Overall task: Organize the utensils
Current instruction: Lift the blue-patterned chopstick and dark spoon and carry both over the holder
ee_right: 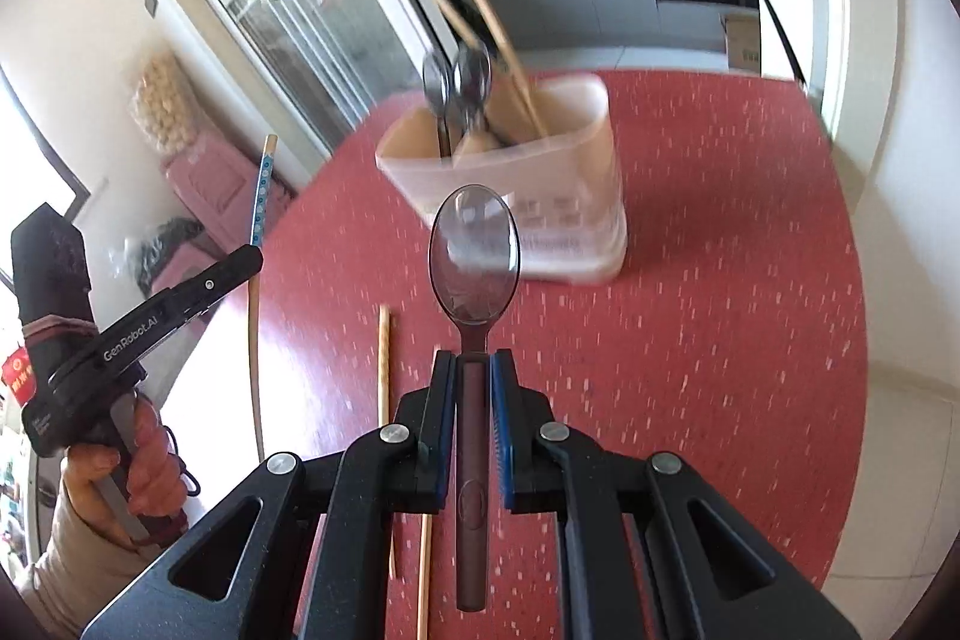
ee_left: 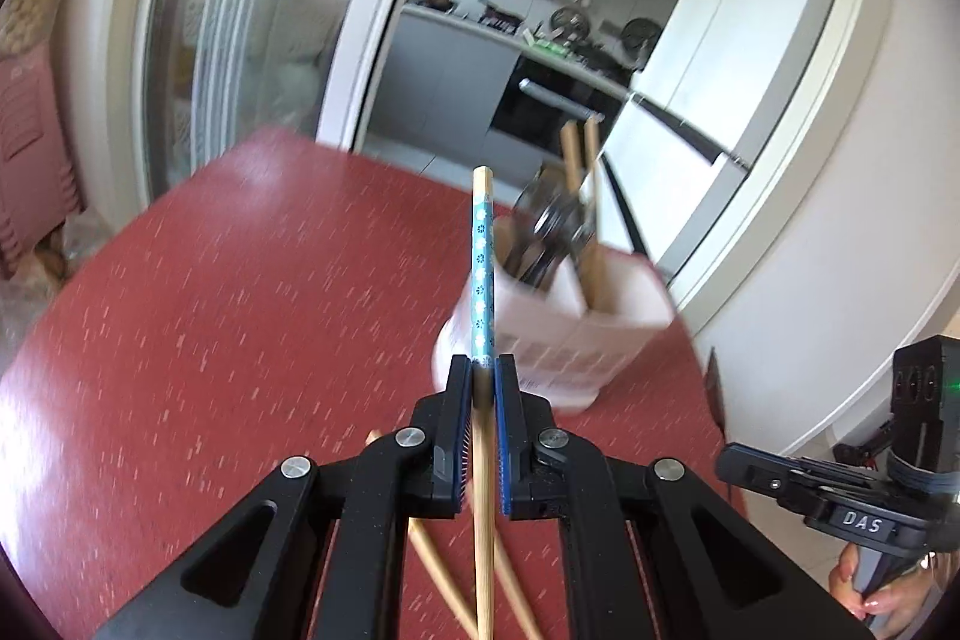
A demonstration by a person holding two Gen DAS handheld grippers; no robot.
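Left fingers point(ee_left: 482, 370) clamp chopstick point(ee_left: 482, 274); right fingers point(ee_right: 474, 364) clamp spoon point(ee_right: 473, 256); holder point(ee_right: 510, 196) blurred.

"DAS" on right tool point(ee_left: 864, 523), "GenRobot.AI" on left tool point(ee_right: 138, 337)

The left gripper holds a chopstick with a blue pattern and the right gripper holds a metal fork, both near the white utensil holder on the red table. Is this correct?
Not quite. The right gripper holds a translucent spoon, not a metal fork; the right wrist view shows its rounded bowl. The rest stands: the left gripper holds the blue-patterned chopstick, near the white utensil holder on the red table.
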